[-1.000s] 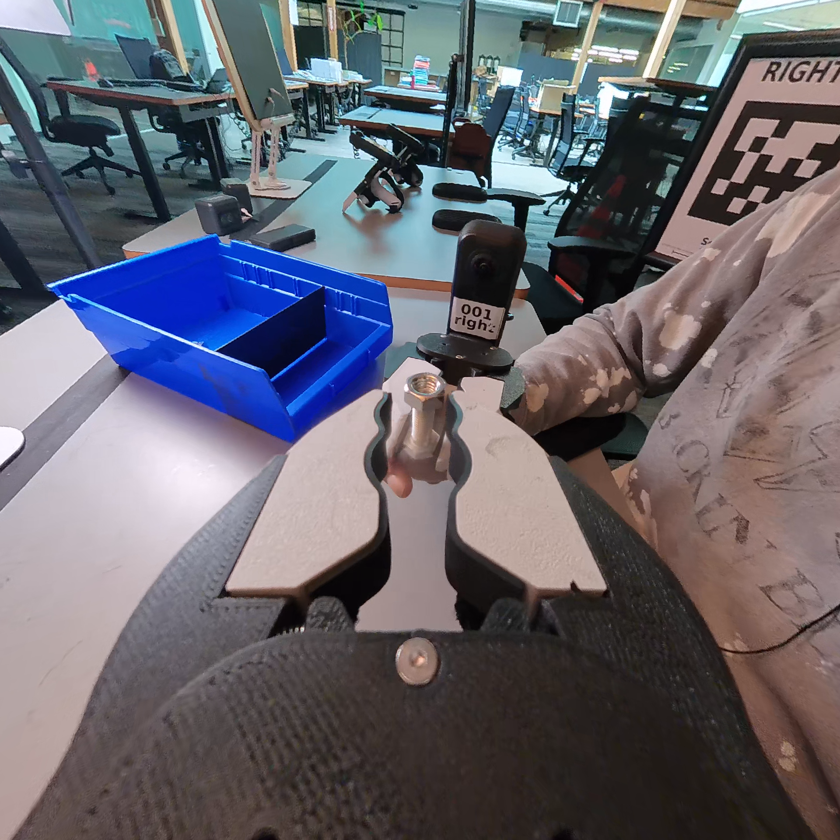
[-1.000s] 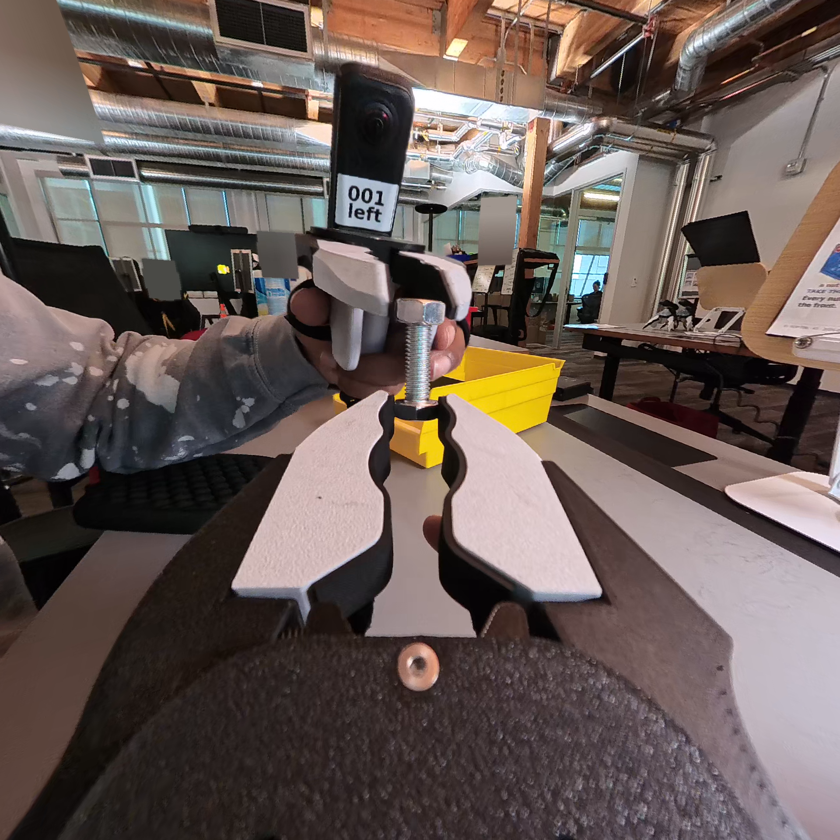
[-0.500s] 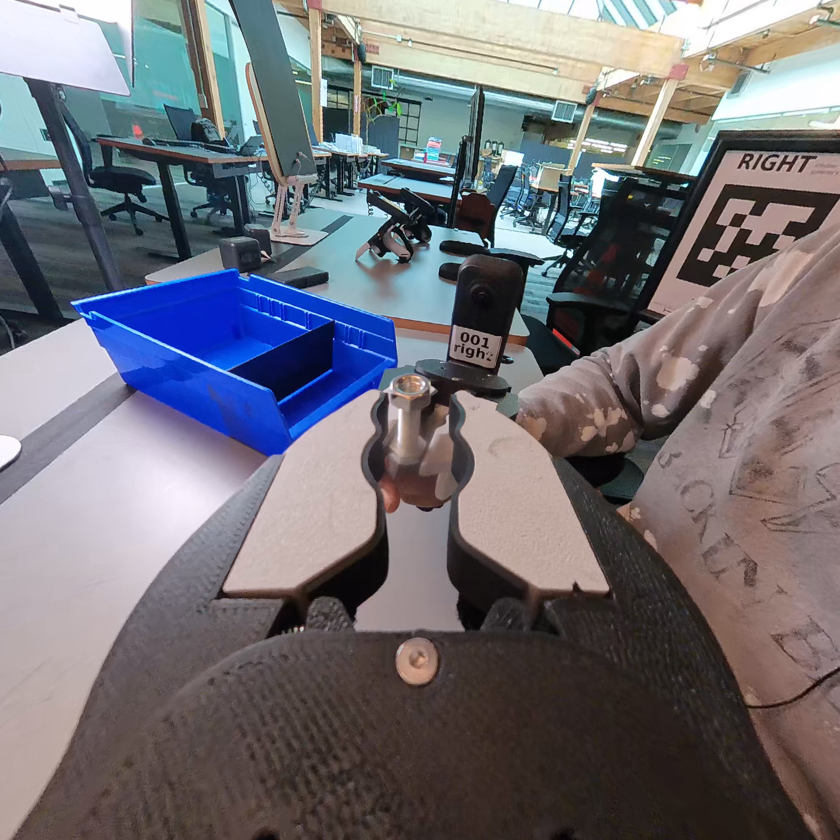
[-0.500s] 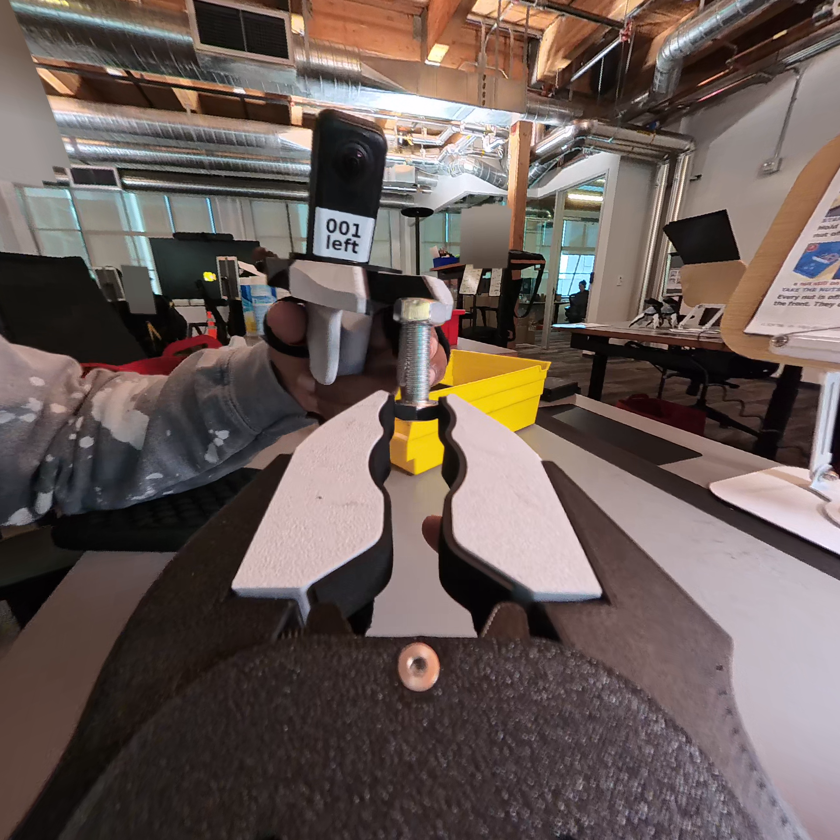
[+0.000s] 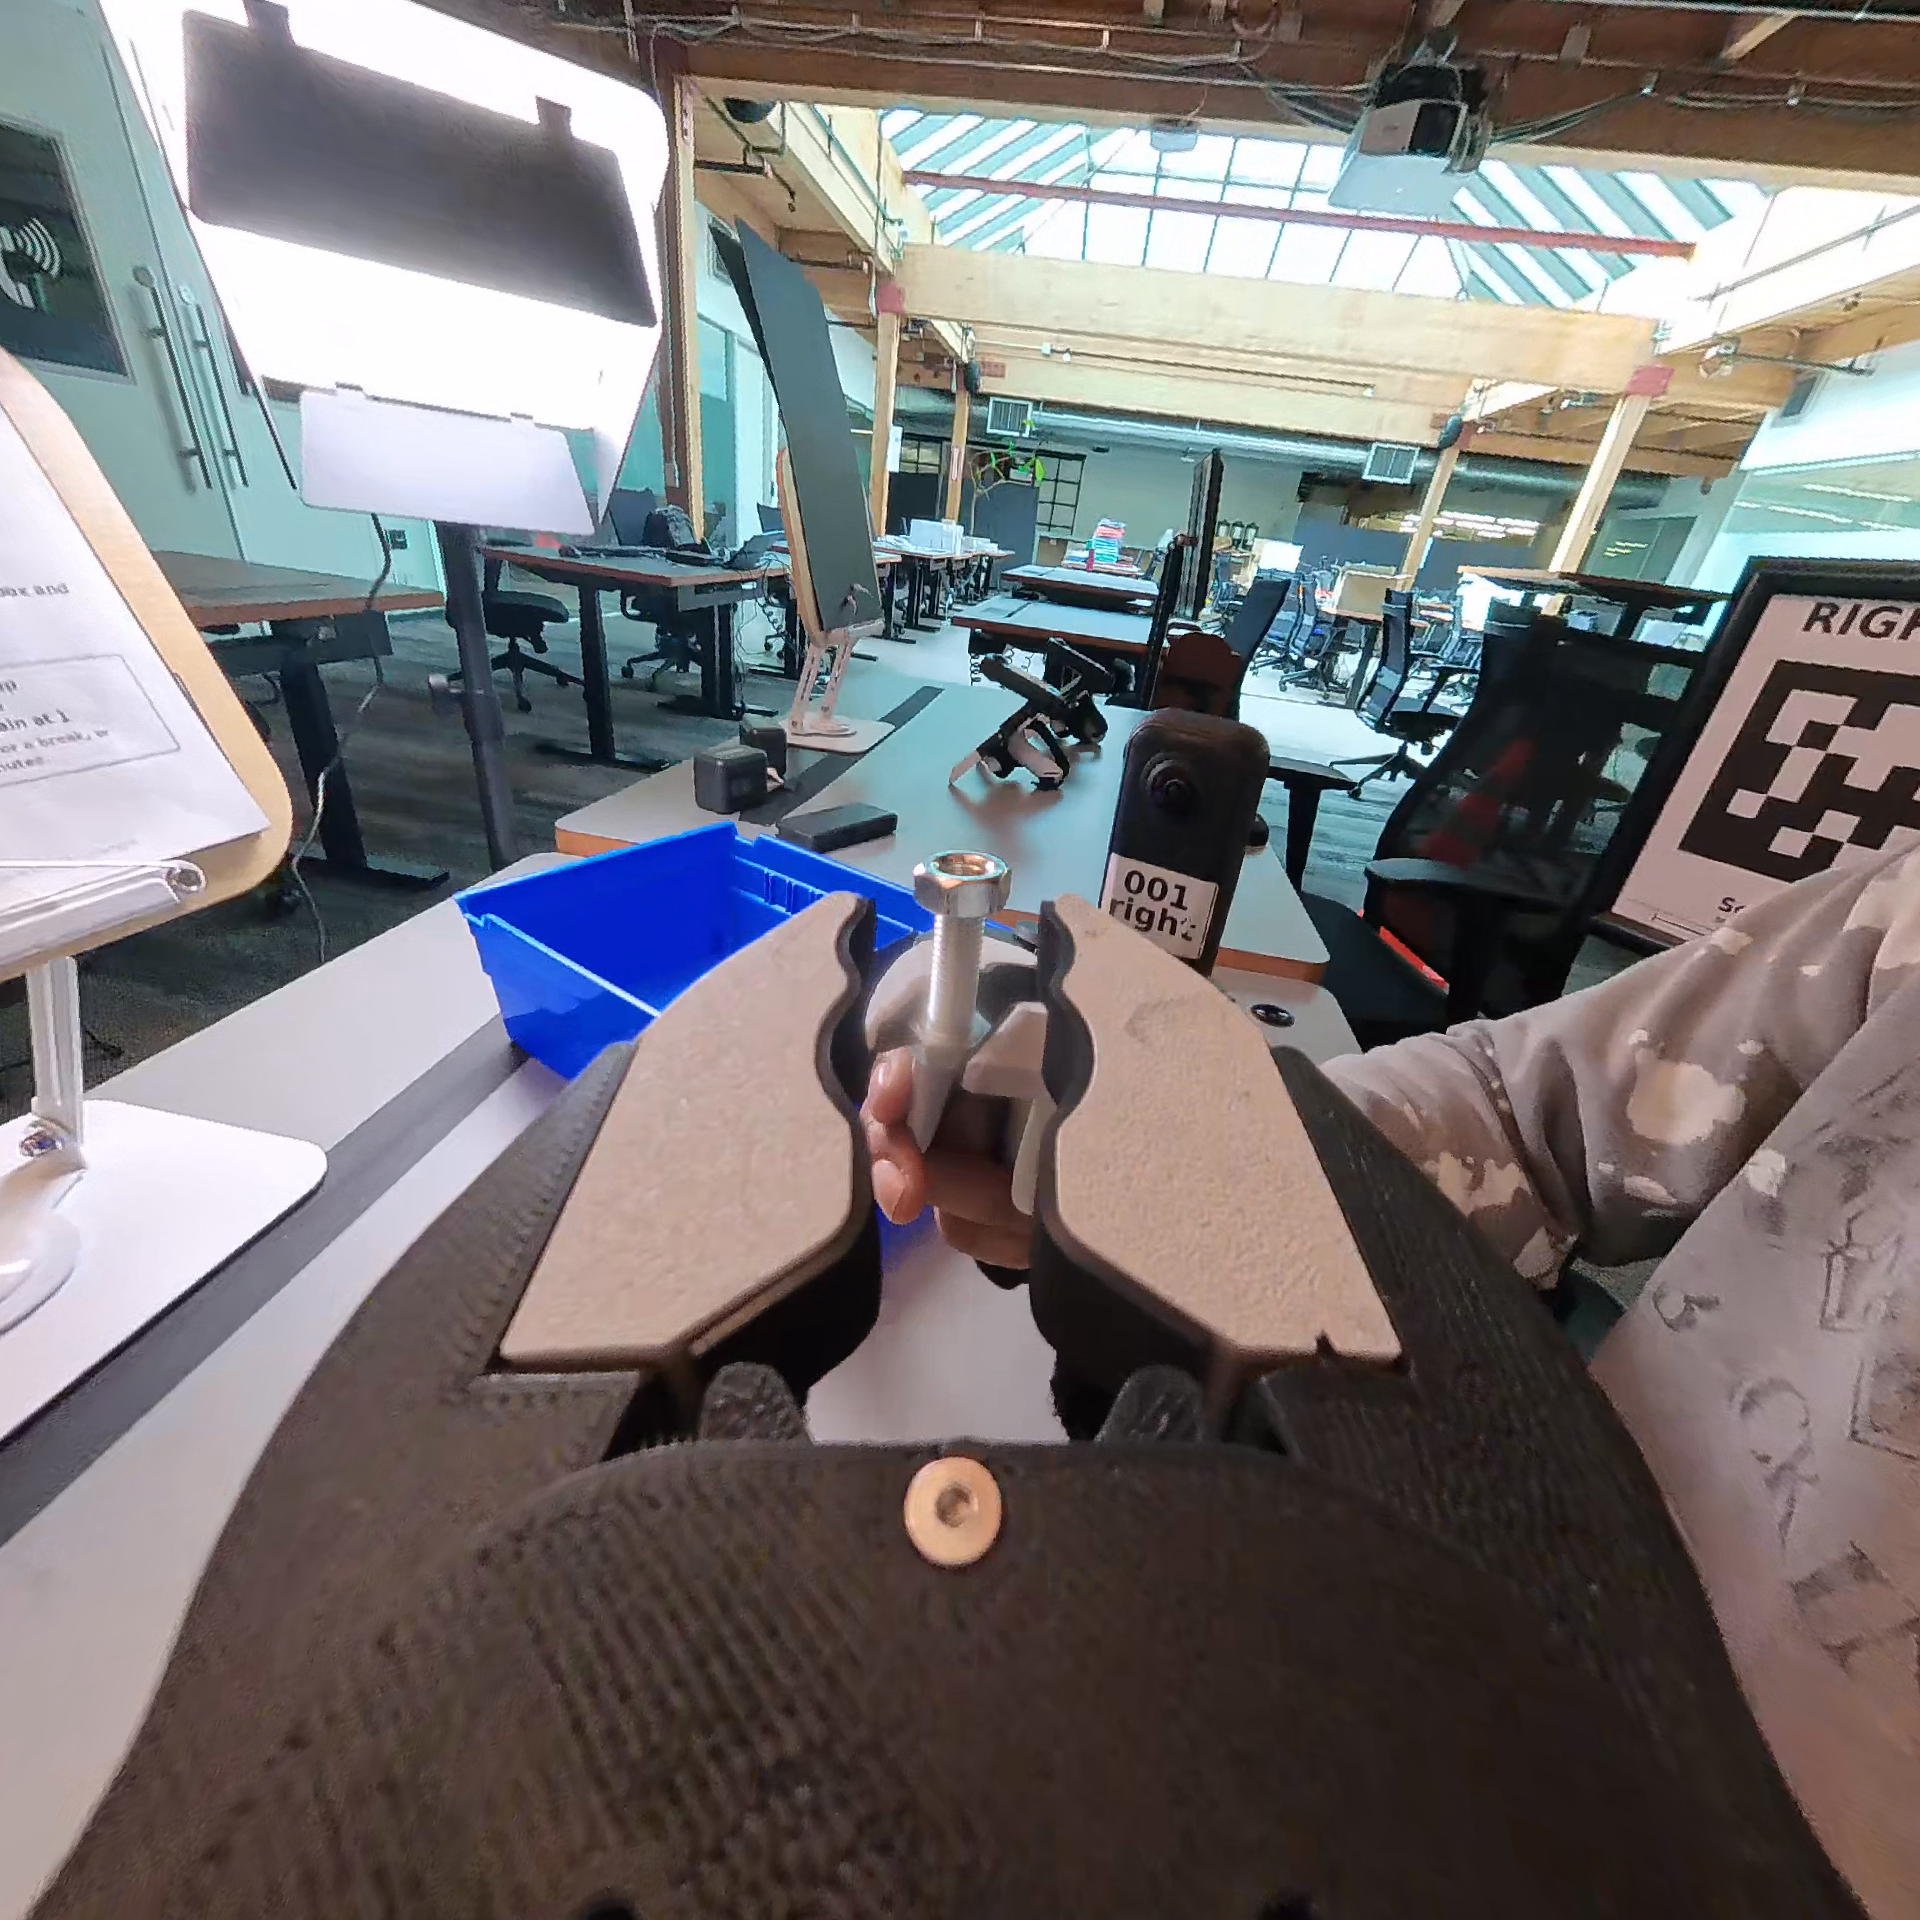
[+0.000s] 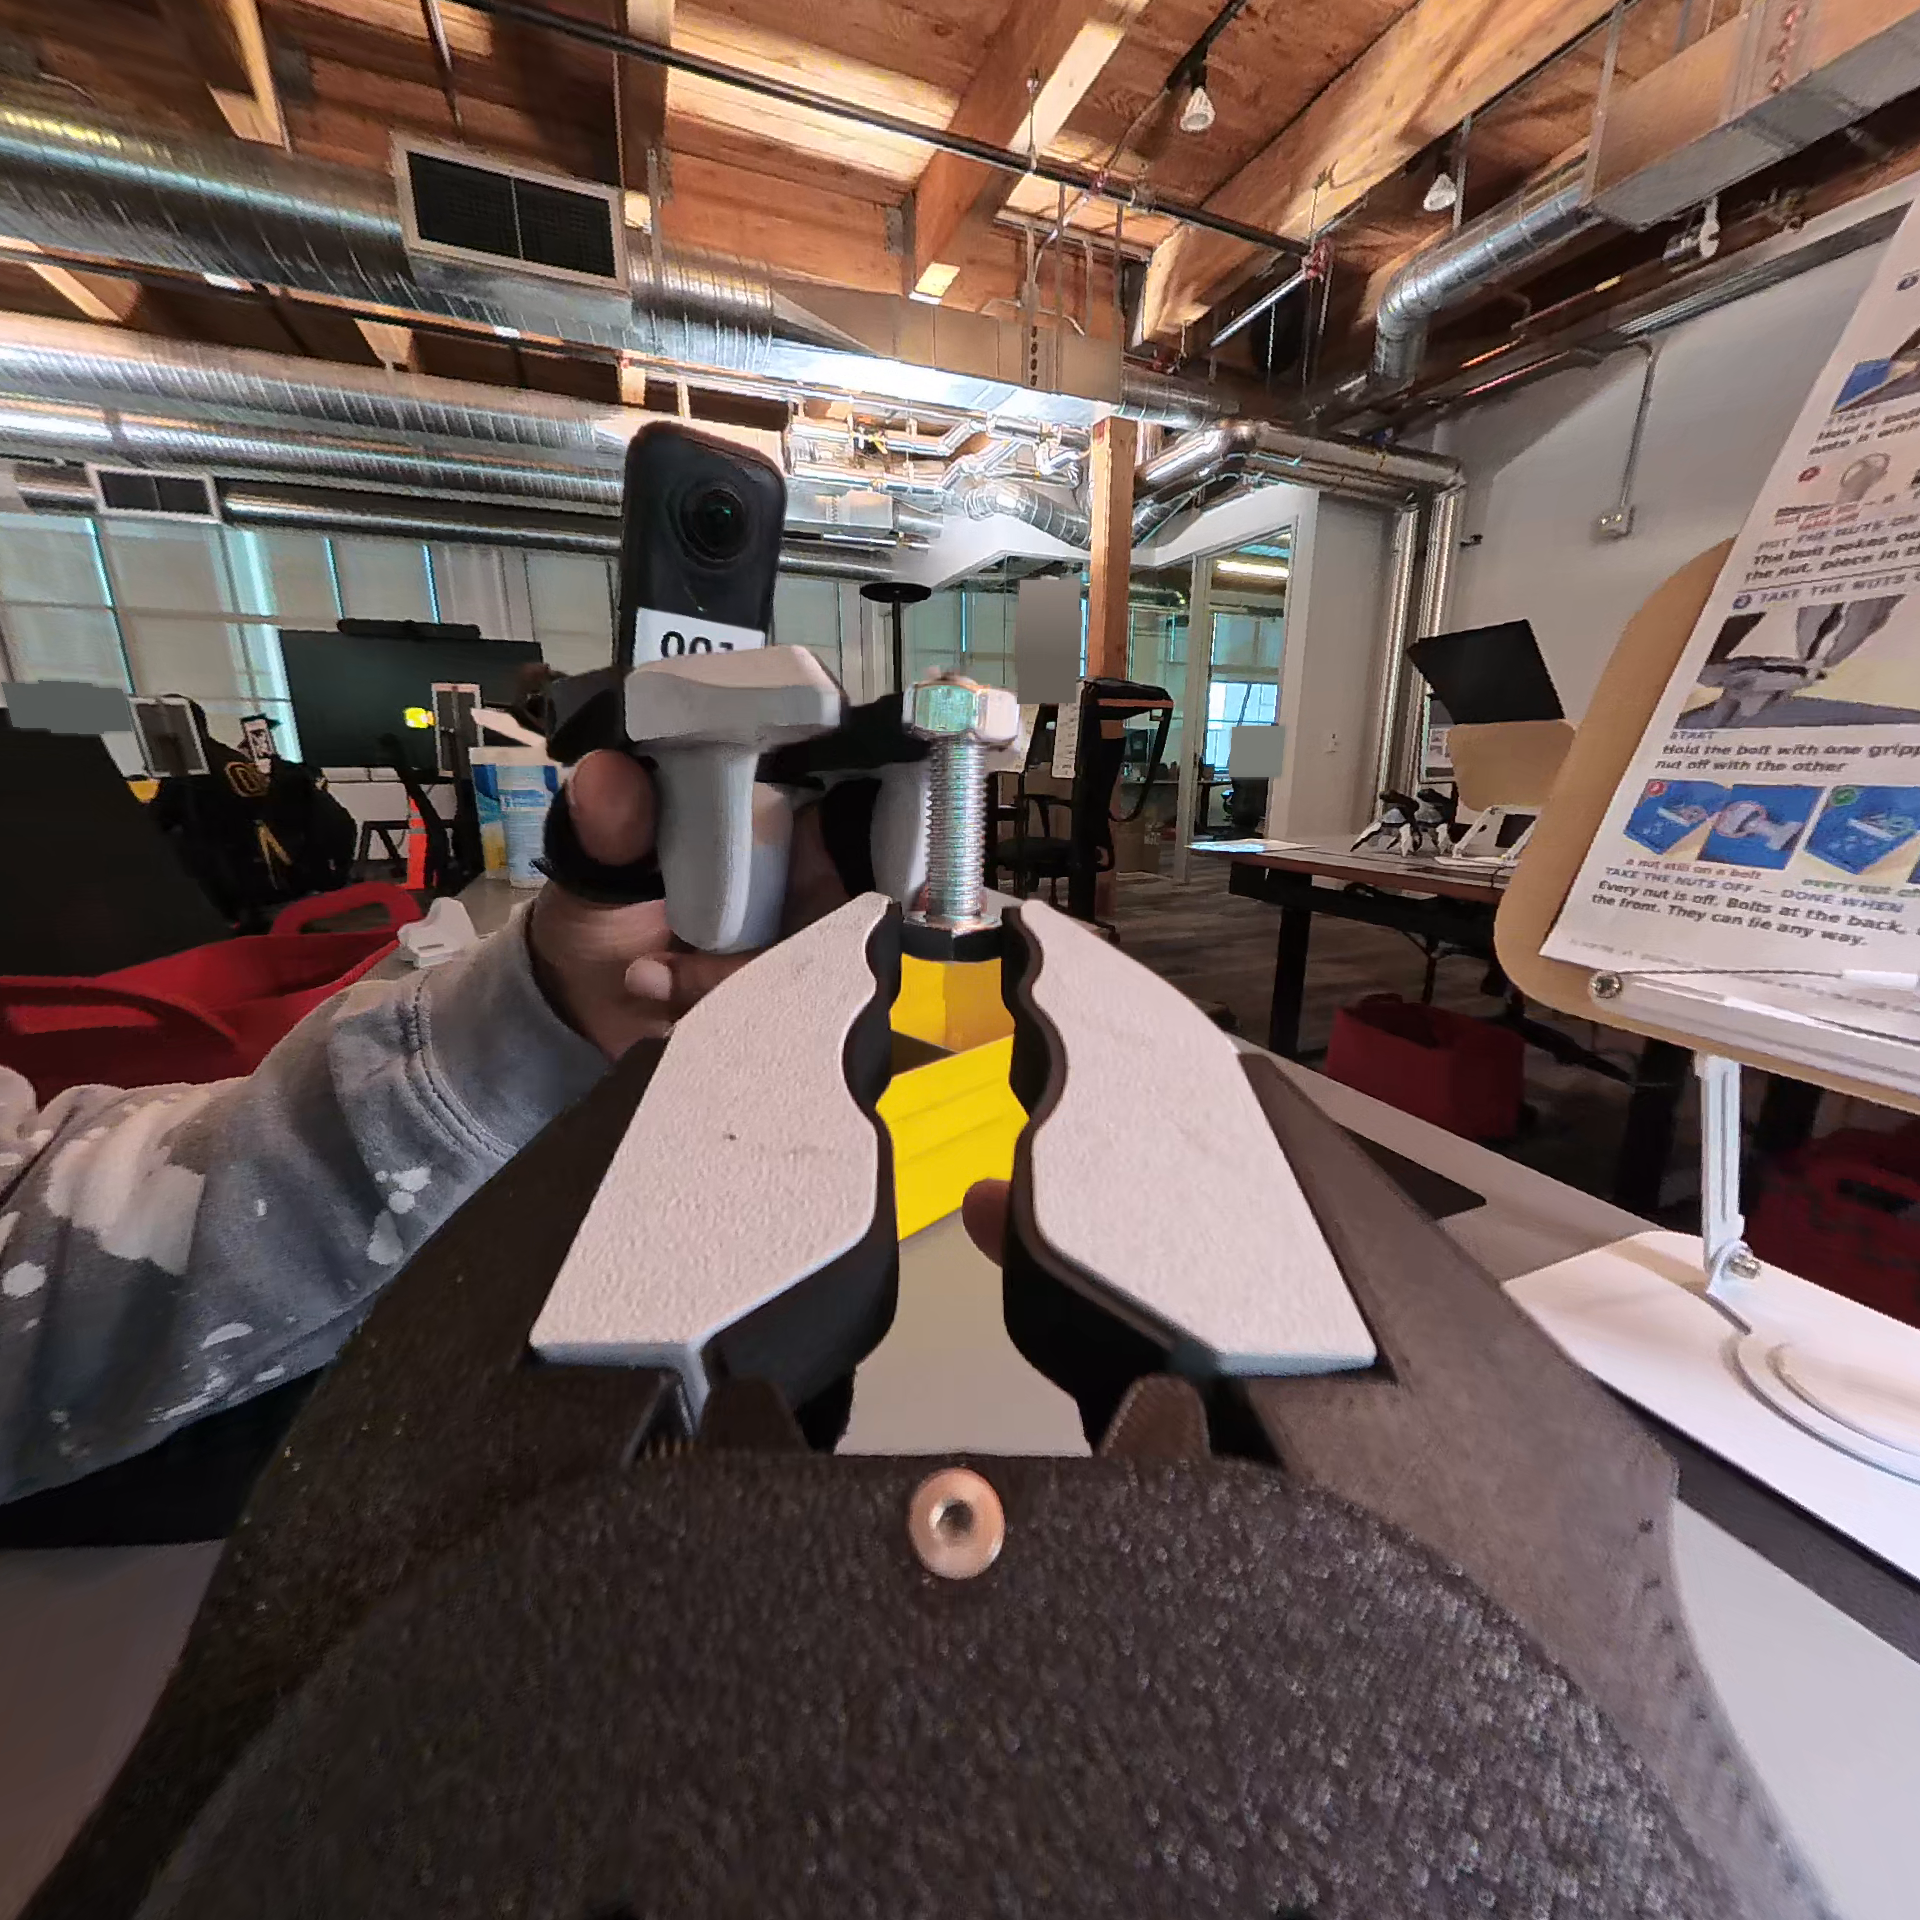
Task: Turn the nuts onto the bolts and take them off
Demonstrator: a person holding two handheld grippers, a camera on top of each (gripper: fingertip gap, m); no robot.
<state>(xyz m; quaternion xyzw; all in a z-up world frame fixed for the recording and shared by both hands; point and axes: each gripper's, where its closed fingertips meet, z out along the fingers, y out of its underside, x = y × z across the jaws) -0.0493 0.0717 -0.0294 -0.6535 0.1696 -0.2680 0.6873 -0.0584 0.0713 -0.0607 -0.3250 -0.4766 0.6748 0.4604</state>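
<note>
Guessing the risk is a slip: the right gripper [image 6: 951, 935] has its jaws pinching the nut [image 6: 951, 925] at 12 o'clock under the upright bolt [image 6: 956, 821], the left gripper [image 5: 956, 935] flanks the head with its grip unclear, so a crooked twist could drop everything onto the surface [image 5: 343, 1049].

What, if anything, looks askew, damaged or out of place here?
Nothing stands out. The bolt stands upright and undamaged, head up, with the nut at its lower end between the tips of the right gripper.
</note>
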